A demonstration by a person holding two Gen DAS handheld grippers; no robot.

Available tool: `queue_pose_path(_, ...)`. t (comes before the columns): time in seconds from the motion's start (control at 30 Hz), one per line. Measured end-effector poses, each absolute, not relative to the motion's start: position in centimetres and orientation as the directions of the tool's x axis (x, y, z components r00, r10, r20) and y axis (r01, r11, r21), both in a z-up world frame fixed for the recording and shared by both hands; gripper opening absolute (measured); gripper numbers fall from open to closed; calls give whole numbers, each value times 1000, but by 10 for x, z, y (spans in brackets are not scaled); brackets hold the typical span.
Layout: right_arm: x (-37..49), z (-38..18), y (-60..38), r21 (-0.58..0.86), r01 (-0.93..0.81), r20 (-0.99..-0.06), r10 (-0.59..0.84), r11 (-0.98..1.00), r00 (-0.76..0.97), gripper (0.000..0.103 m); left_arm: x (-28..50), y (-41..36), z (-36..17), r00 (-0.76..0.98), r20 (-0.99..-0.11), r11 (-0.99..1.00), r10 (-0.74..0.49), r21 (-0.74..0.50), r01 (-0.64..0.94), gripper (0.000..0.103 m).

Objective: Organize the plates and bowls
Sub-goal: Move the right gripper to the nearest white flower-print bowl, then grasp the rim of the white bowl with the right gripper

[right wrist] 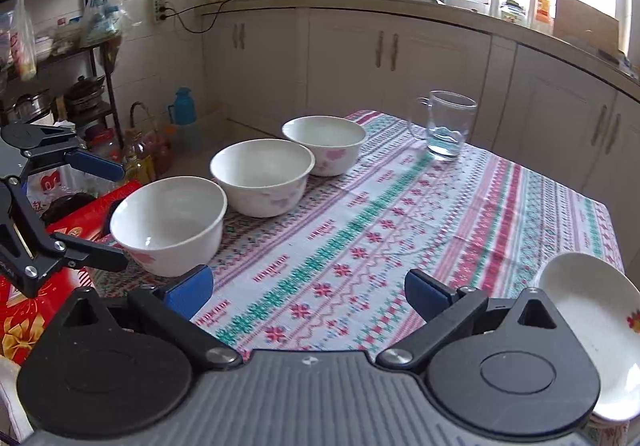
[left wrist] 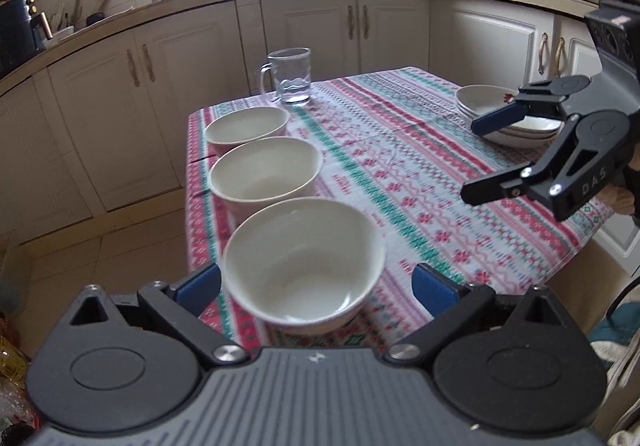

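Three white bowls stand in a row along the table's left edge: the near bowl [left wrist: 304, 262] [right wrist: 170, 224], the middle bowl [left wrist: 266, 172] [right wrist: 262, 176] and the far bowl [left wrist: 246, 126] [right wrist: 324, 144]. My left gripper [left wrist: 316, 286] [right wrist: 106, 212] is open, its fingers on either side of the near bowl, not touching it. A stack of white plates [left wrist: 508, 118] [right wrist: 596, 330] sits at the table's right side. My right gripper [right wrist: 308, 290] [left wrist: 478, 158] is open and empty above the table, beside the plates.
A glass mug [left wrist: 290, 76] [right wrist: 446, 124] stands at the far end of the patterned tablecloth [left wrist: 400, 174]. Kitchen cabinets and a counter run behind the table. A red box [right wrist: 48, 266] and bottles sit on the floor to the left.
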State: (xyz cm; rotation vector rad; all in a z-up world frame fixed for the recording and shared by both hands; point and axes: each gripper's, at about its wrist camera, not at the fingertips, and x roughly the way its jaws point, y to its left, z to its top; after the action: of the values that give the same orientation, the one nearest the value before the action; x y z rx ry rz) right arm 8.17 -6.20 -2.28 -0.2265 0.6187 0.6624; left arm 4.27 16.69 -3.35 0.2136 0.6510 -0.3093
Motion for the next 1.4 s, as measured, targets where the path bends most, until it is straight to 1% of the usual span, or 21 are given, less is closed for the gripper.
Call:
queue_pose_path(0.33,99,-18,-15,26,-694,-621,556,719,553,103,52,180,-64,738,-640,915,-215,132,382,101)
queue_pose_path(0.53,107,-23,13,14,-720,-649,554,694,522,98,56,180,-71,745,-630,905,-219,154,397,101)
queue_pose_path(0.6,109,-25,20,14,-735,-657,560,678,504,92,58,181,-71,748,-625,904,-223,154,398,101)
queue_pose_path(0.73,111,-32,32,15,-746,-676,556,666,483,86,60,181,-71,742,-625,900,-241,142,413,98)
queue_pose_path(0.8,112,-35,35,25,-752,-687,558,658,465,80,61,181,-72,742,-623,897,-247,142,419,98)
queue_pose_path(0.83,112,-36,36,33,-754,-691,559,657,457,79,61,181,-72,741,-623,896,-249,143,421,98)
queue_pose_path(0.97,114,-39,39,55,-758,-697,569,650,437,71,64,181,-72,730,-627,892,-271,122,436,92)
queue_pose_path(1.03,115,-39,40,65,-757,-698,572,650,431,68,65,181,-72,727,-628,890,-276,118,440,92)
queue_pose_path(1.17,119,-39,41,88,-761,-697,585,643,414,57,65,180,-72,728,-626,887,-280,122,446,92)
queue_pose_path(1.2,119,-39,42,94,-762,-697,589,640,409,55,65,180,-72,728,-626,886,-280,124,448,91)
queue_pose_path(1.4,120,-40,44,107,-770,-694,602,629,396,53,65,179,-72,728,-626,885,-281,125,449,91)
